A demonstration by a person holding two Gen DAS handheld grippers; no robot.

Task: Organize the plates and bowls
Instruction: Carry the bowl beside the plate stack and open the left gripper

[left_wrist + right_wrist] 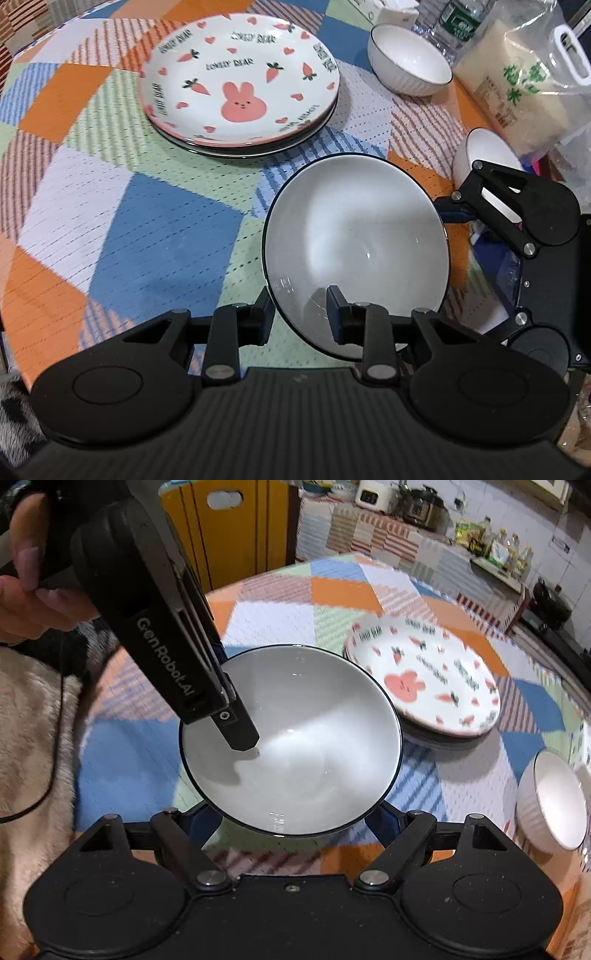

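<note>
A large white bowl with a dark rim [354, 236] [295, 738] is at the near side of the table. My left gripper [301, 314] straddles its near rim, one finger inside and one outside; a gap still shows at the rim. My right gripper [291, 823] is open, its fingers spread wide on either side of the bowl's edge, and its body shows in the left wrist view [517, 221]. A bunny-and-carrot plate [240, 81] [428, 679] is stacked on a dark-rimmed plate. Two small white bowls [410, 59] [480, 155] stand to the right; one shows in the right wrist view [554, 797].
A bag of rice [517, 85], water bottles [461, 22] and a white box [391, 11] crowd the table's far right. The patchwork tablecloth [110, 221] covers the round table. A yellow chair [229, 528] and kitchen counter [406, 517] lie beyond.
</note>
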